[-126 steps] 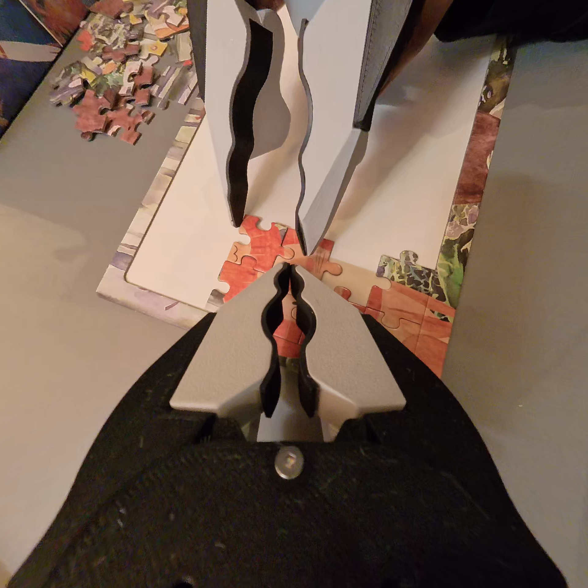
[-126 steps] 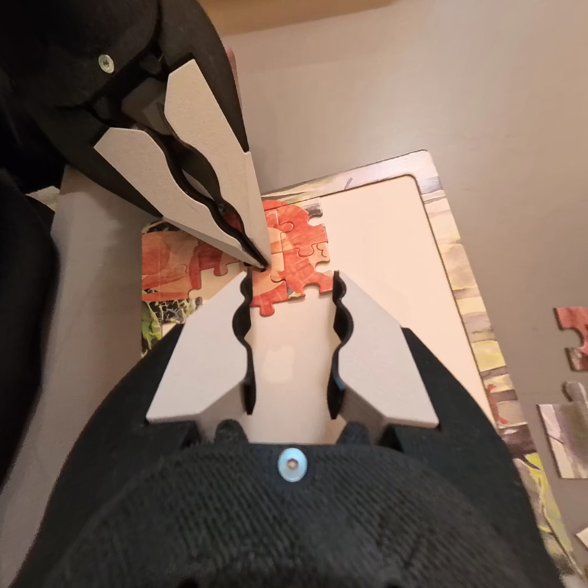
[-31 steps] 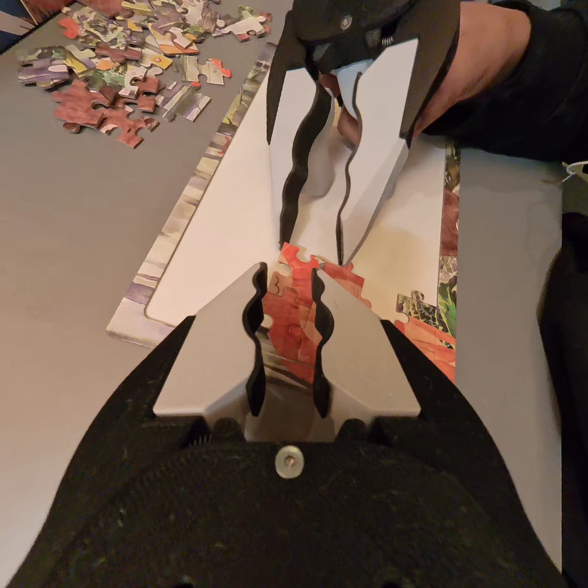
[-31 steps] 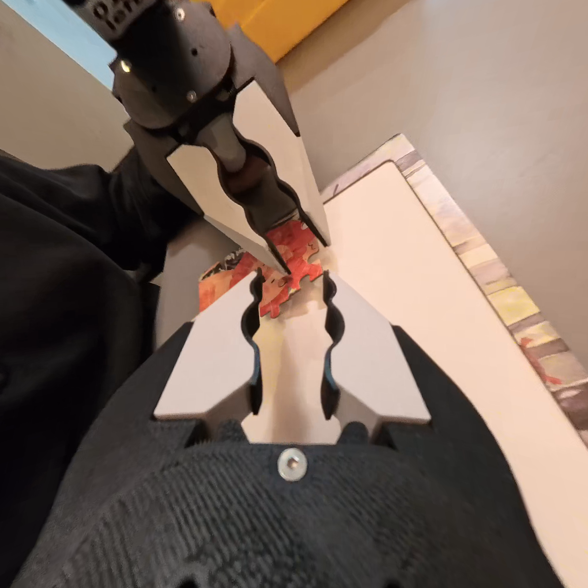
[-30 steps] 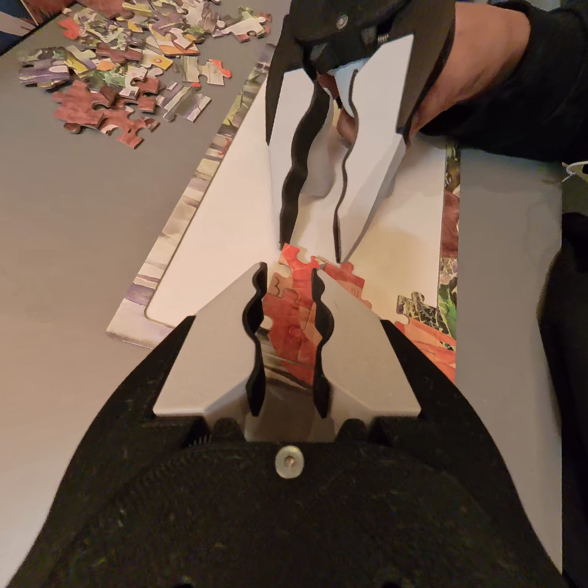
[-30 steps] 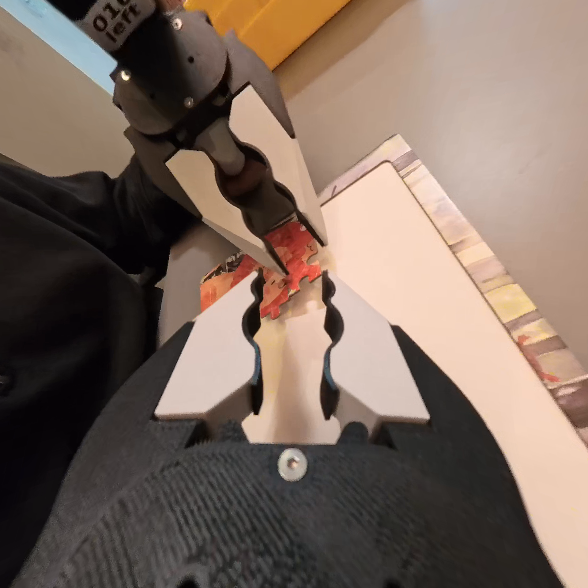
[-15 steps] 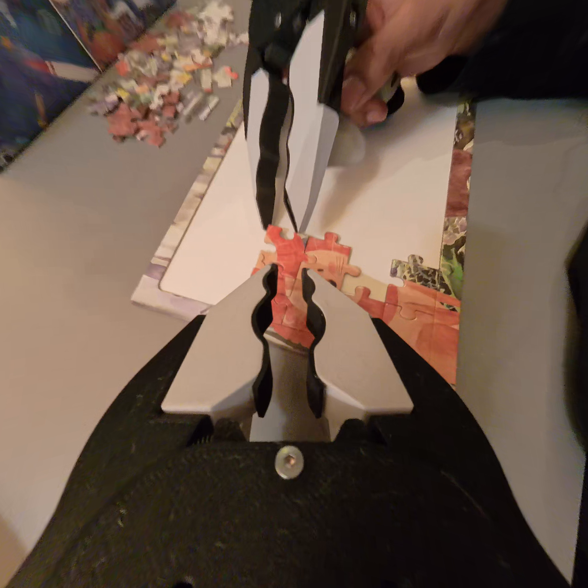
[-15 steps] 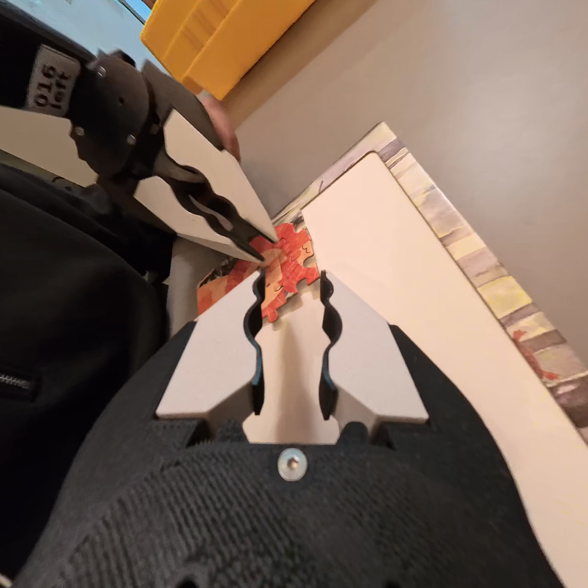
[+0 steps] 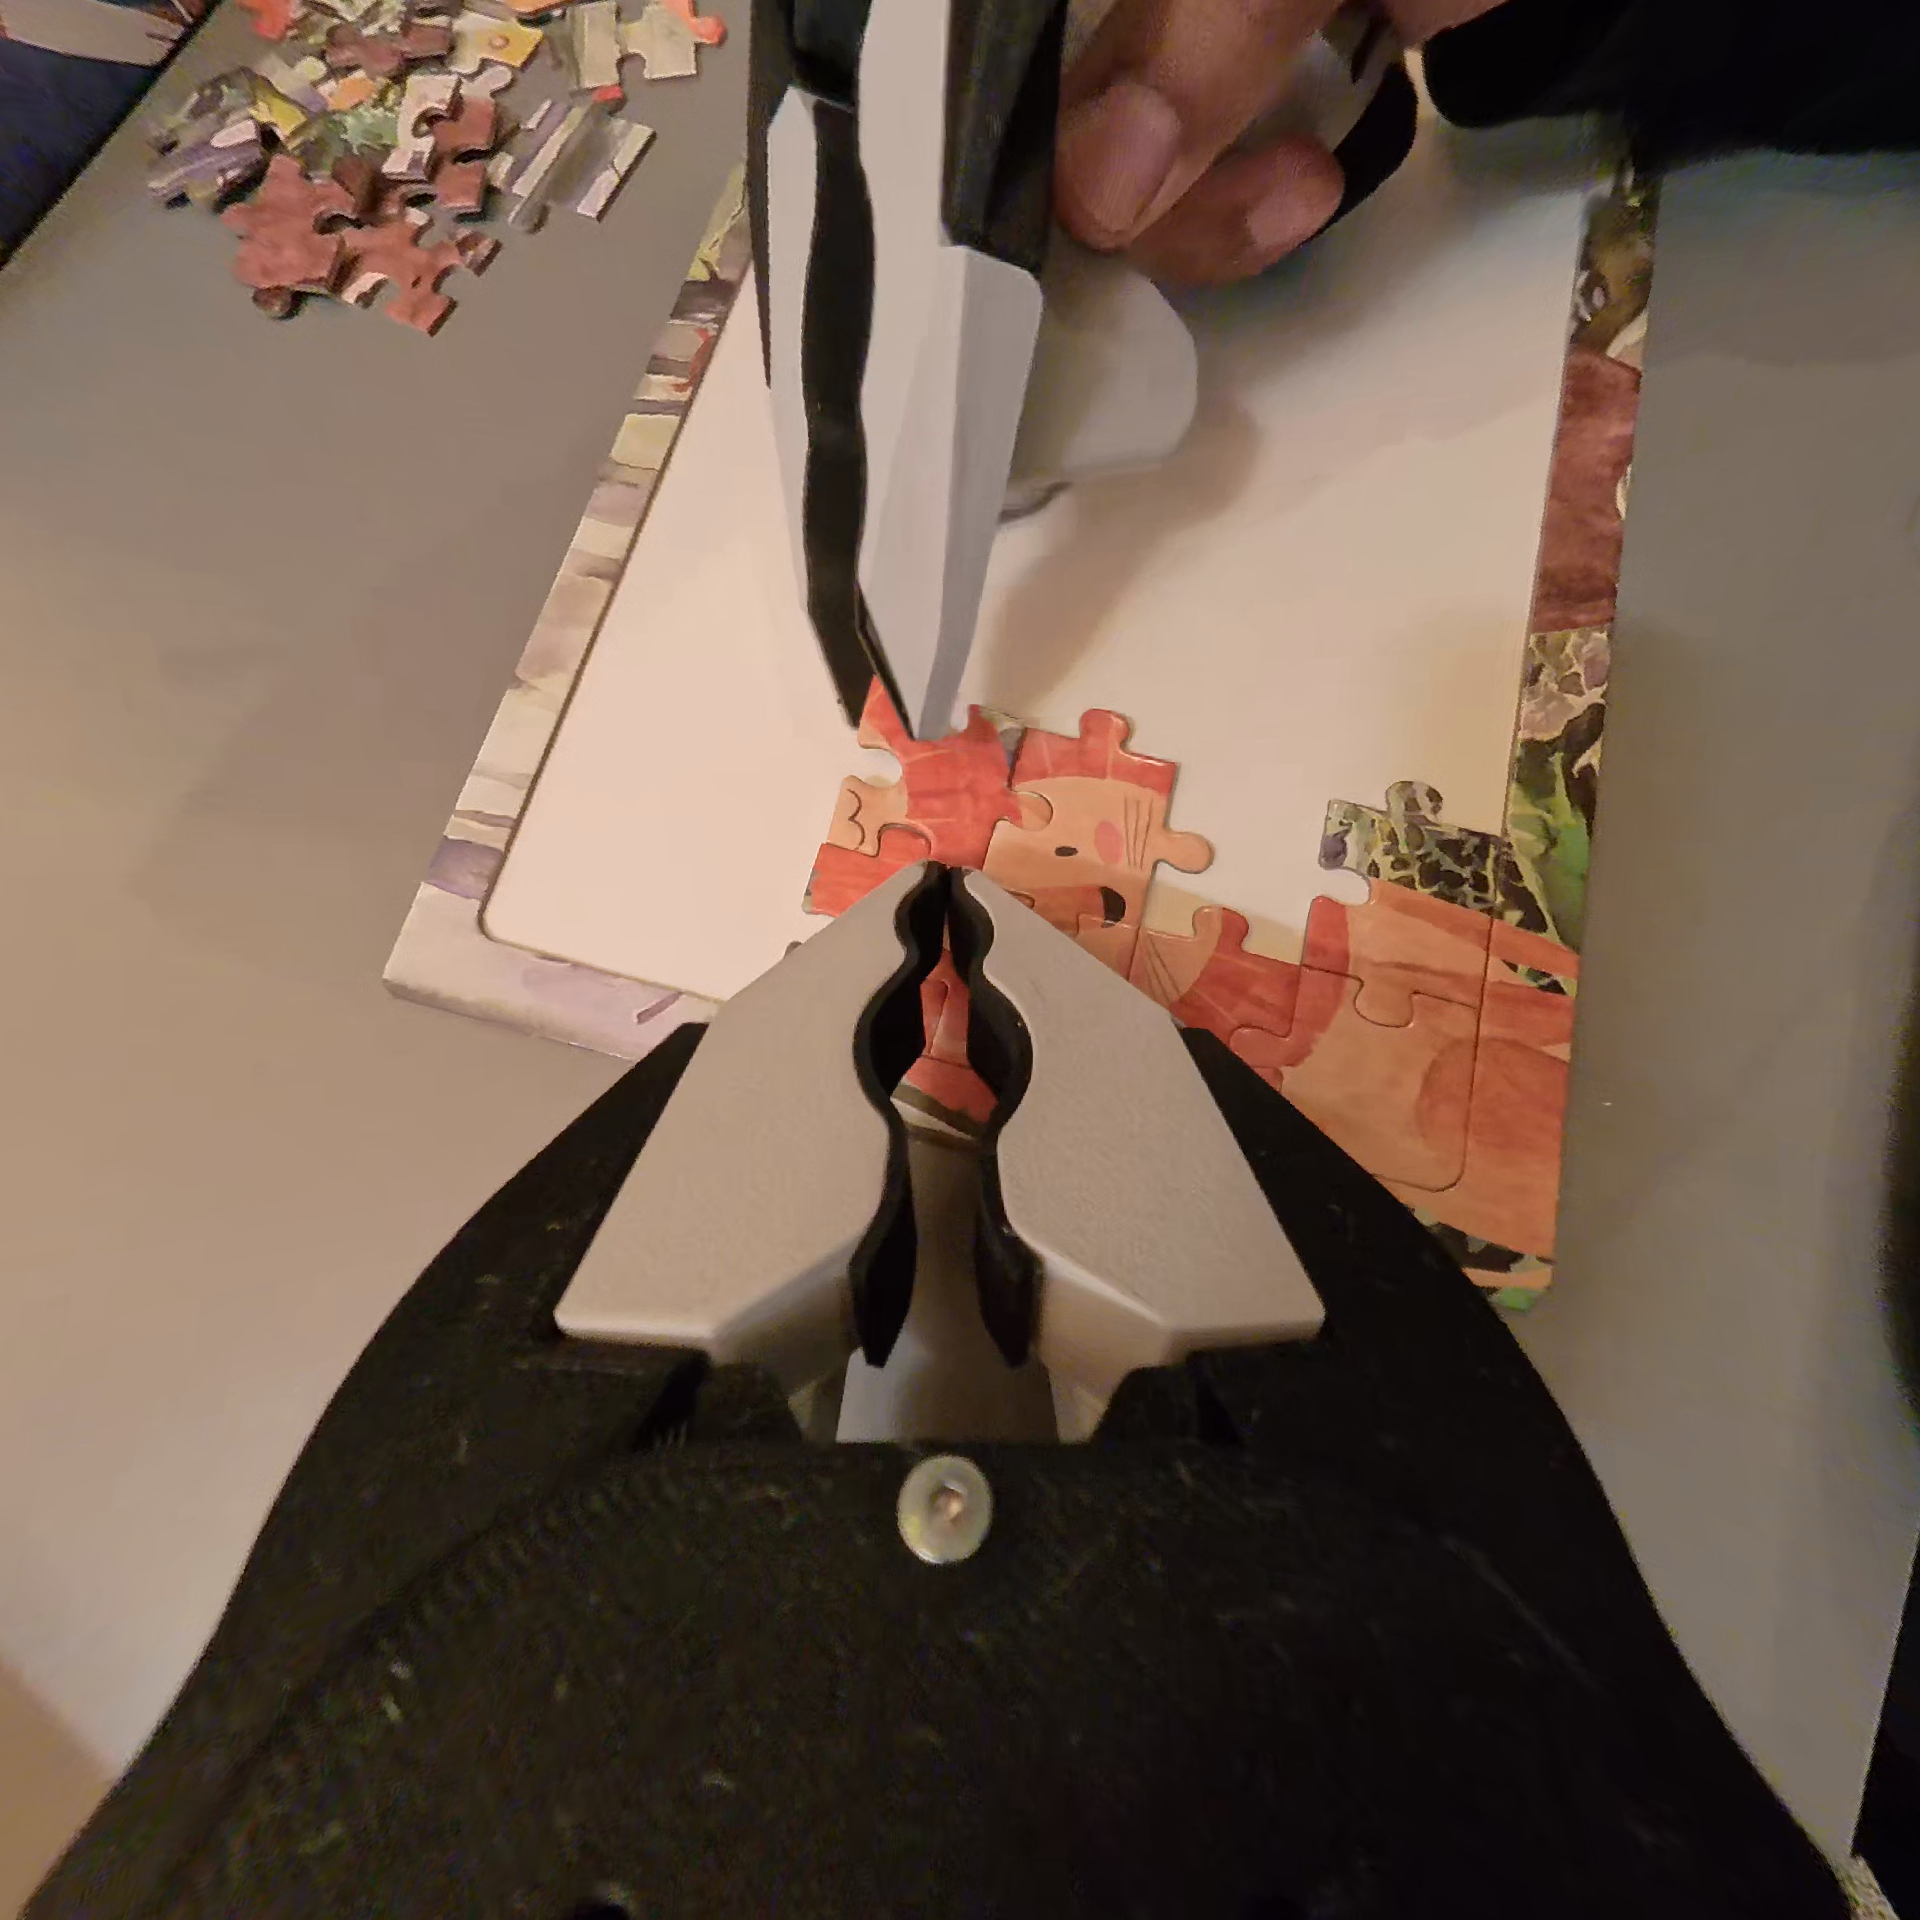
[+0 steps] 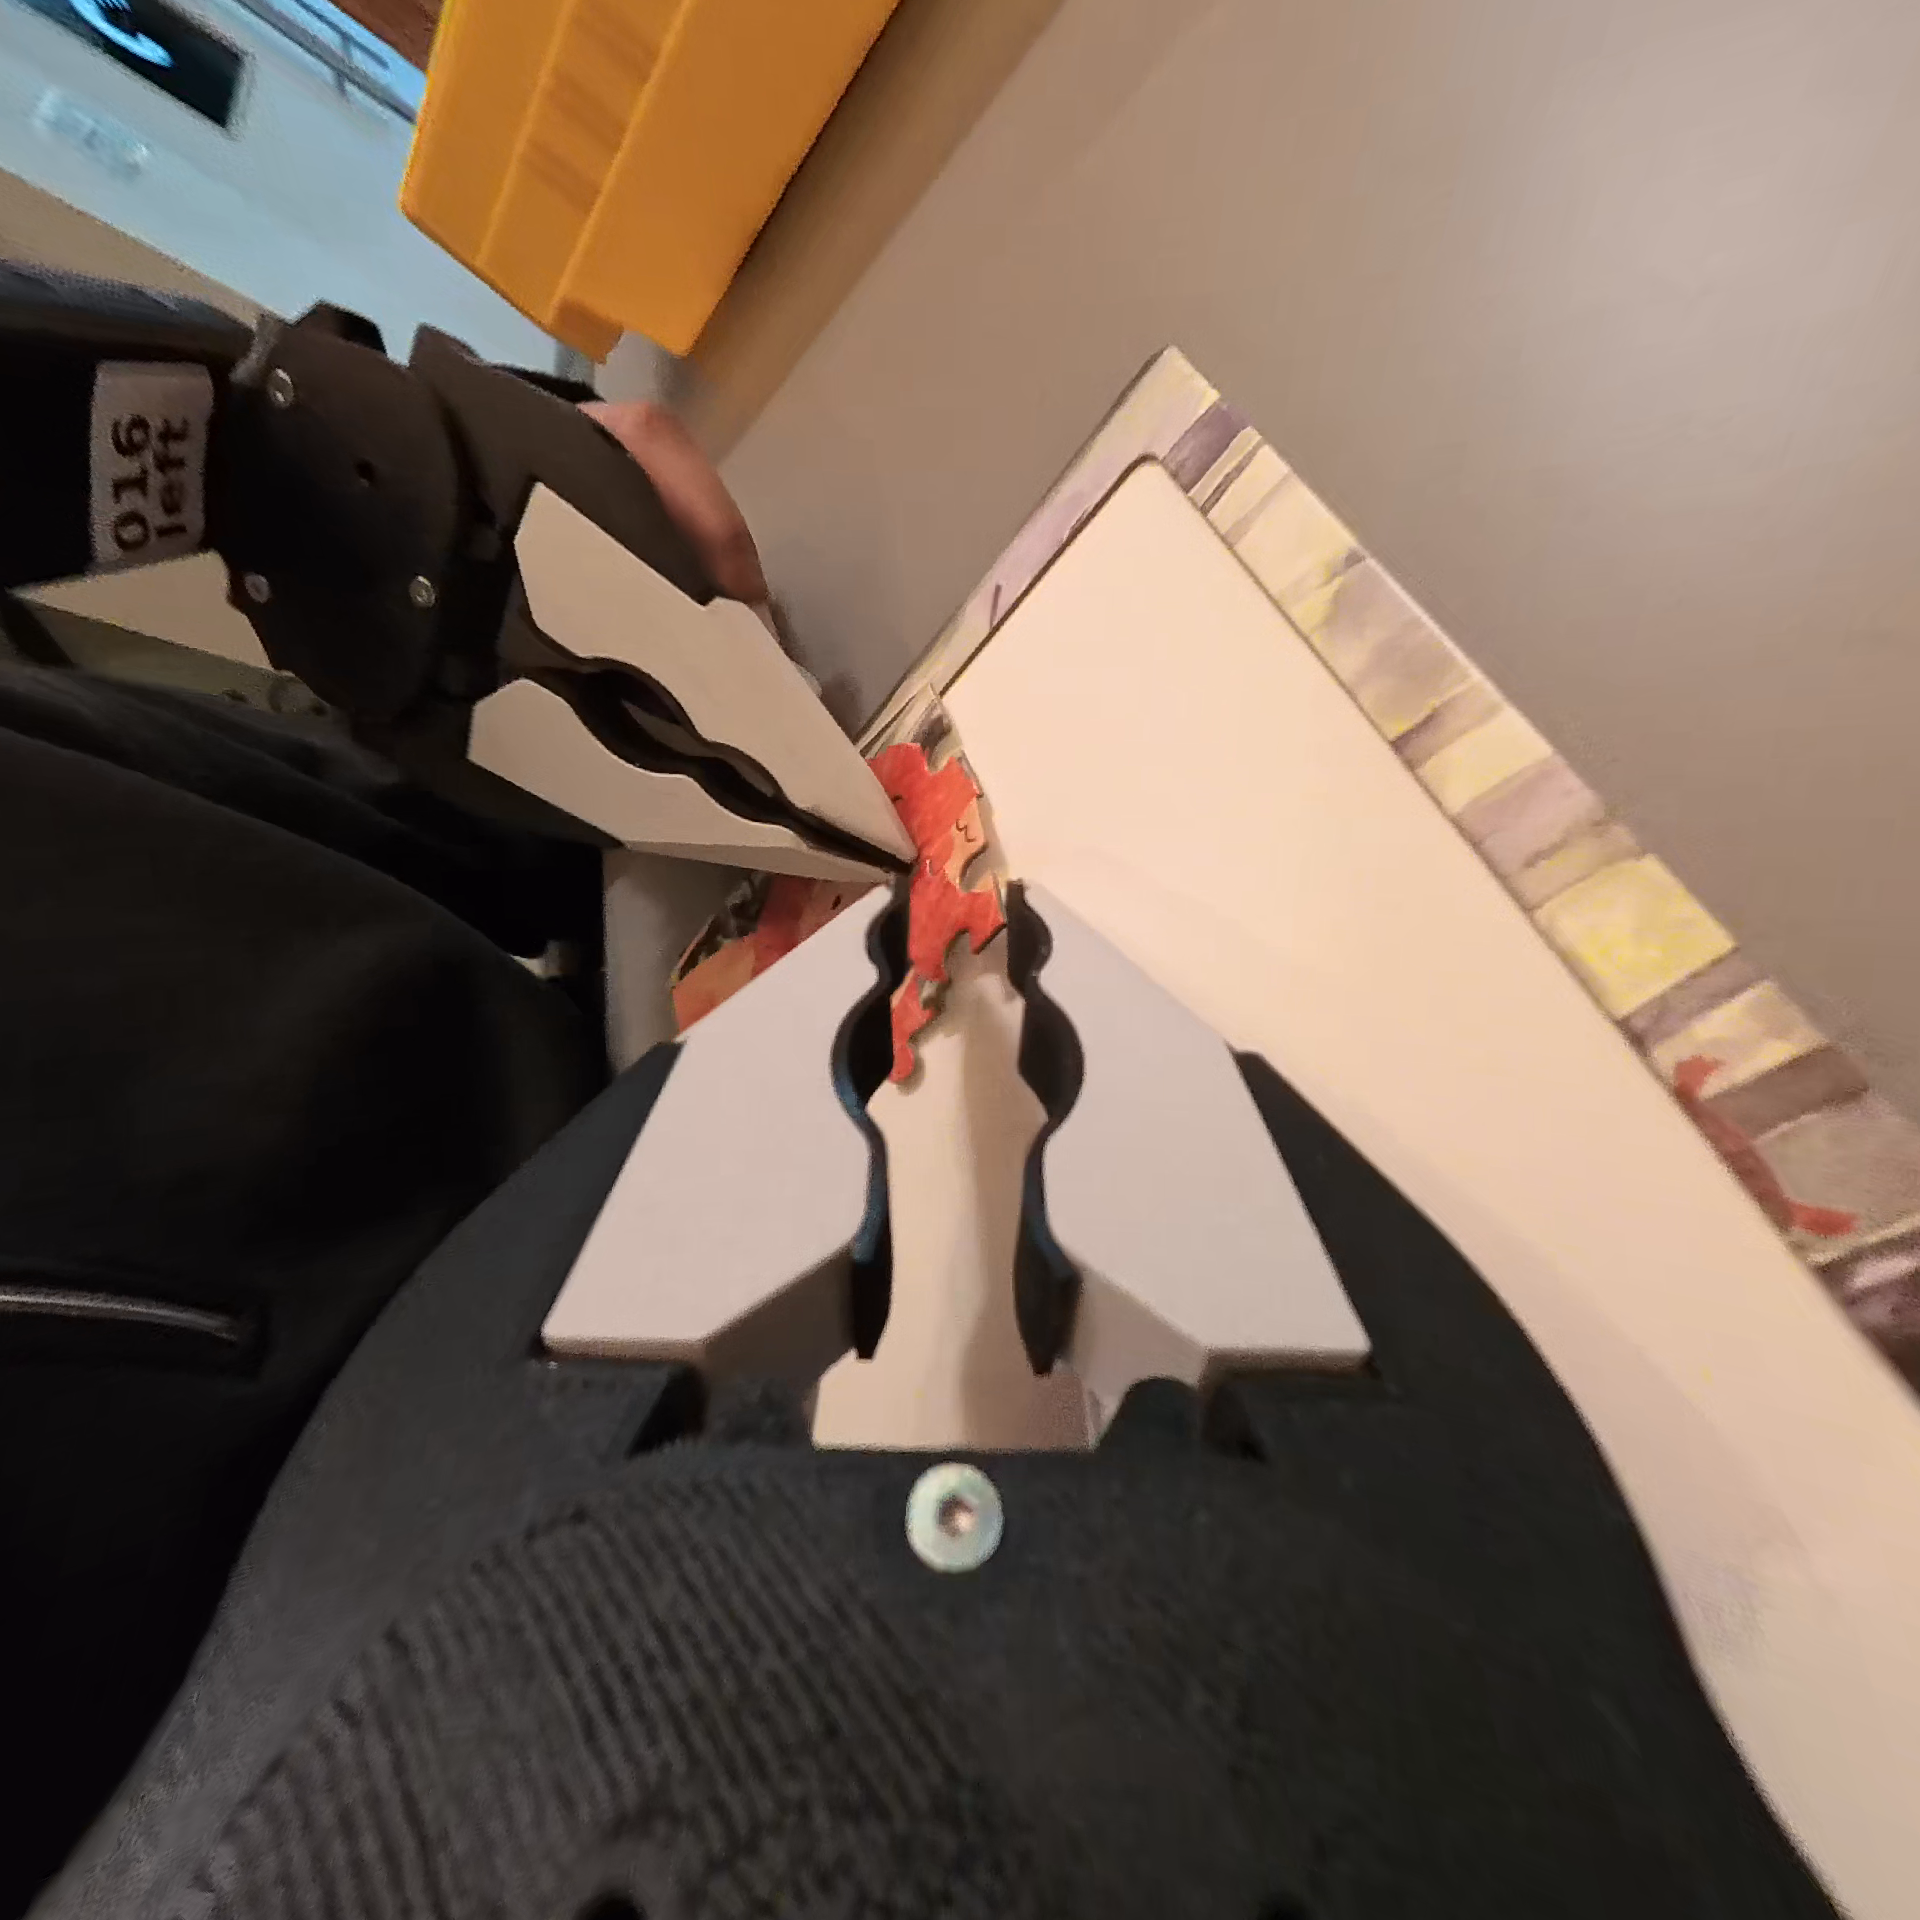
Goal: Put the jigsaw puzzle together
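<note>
Left gripper tips pressed together, holding nothing, on red puzzle pieces near puzzle tray corner; right gripper parted, empty, tips beside them.

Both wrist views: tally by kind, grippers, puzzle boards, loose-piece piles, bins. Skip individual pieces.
Grippers: 2 (left gripper, right gripper)
Puzzle board: 1
Pile of loose pieces: 1
Yellow bin: 1
Total: 5
</note>
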### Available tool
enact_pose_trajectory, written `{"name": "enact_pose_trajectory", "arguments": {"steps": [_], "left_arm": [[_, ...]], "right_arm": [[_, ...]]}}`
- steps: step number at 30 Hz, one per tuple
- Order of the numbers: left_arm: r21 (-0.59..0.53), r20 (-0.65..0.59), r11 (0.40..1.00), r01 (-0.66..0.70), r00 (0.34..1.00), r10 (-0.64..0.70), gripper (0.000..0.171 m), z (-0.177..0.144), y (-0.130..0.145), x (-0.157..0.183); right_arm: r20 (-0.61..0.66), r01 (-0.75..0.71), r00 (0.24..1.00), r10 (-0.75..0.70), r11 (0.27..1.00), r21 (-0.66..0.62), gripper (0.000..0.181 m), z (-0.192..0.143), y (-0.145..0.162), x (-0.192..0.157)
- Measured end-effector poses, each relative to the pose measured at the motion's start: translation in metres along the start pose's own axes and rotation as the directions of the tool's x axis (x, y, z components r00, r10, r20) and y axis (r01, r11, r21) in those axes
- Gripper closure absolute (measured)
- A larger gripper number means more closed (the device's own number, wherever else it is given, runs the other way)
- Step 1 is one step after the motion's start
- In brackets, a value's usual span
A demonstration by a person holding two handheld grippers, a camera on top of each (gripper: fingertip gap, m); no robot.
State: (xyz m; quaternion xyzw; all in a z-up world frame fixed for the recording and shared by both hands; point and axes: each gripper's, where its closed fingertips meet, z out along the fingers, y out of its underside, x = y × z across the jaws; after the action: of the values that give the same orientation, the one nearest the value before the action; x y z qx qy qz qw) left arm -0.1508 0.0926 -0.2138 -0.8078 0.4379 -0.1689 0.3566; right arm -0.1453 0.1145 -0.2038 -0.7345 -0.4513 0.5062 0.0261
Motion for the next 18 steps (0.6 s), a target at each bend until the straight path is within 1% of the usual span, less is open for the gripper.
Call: {"name": "enact_pose_trajectory", "arguments": {"steps": [4,9,15,18], "left_arm": [[-0.001,-0.004,1.000,-0.002,1.000,0.002,0.171,0.0002,0.0001,0.0007],[-0.002,-0.004,1.000,-0.002,1.000,0.002,0.171,0.0004,0.0001,0.0008],[-0.002,-0.006,1.000,0.000,1.000,0.000,0.171,0.0006,0.0001,0.0010],[-0.001,-0.007,1.000,0.000,1.000,0.000,0.171,0.0007,0.0000,0.0011]], "right_arm": [[0.078,-0.104,0.992,0.103,0.995,0.009,0.171,-0.0029,-0.0008,-0.0030],[0.118,-0.141,0.984,0.137,0.990,0.025,0.168,-0.0017,-0.0041,-0.0060],[0.133,-0.189,0.974,0.185,0.982,0.017,0.172,-0.0002,-0.0039,-0.0048],[0.095,-0.175,0.980,0.173,0.985,0.007,0.180,0.0006,-0.0021,-0.0009]]}}
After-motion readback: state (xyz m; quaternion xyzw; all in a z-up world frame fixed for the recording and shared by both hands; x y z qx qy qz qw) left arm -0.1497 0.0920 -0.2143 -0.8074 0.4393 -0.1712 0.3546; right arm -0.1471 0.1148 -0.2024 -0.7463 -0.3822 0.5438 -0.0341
